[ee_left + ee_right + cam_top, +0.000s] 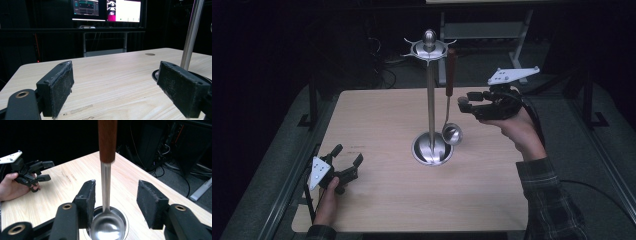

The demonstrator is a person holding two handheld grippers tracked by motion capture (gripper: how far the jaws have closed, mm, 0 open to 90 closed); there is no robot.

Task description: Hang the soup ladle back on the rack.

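Observation:
A steel utensil stand [431, 100] rises from a round base [424, 155] at the table's middle. From a hook on its top ring [430, 48] hangs a ladle with a brown wooden handle [451, 65] and a steel bowl [452, 134]. My right gripper [463, 104] is open, raised just right of the ladle's shaft. In the right gripper view the shaft [106, 182] hangs beyond the open jaws, nearer the left pad [88, 200], untouched. My left gripper [348, 153] is open and low at the table's front left, holding nothing [120, 87].
The light wooden table [387, 120] has dark frame rails [282, 185] along its sides. The stand's pole [191, 32] rises at the right in the left gripper view. Lit monitors [107, 10] stand beyond the far edge. A cable [597, 190] trails from the right arm.

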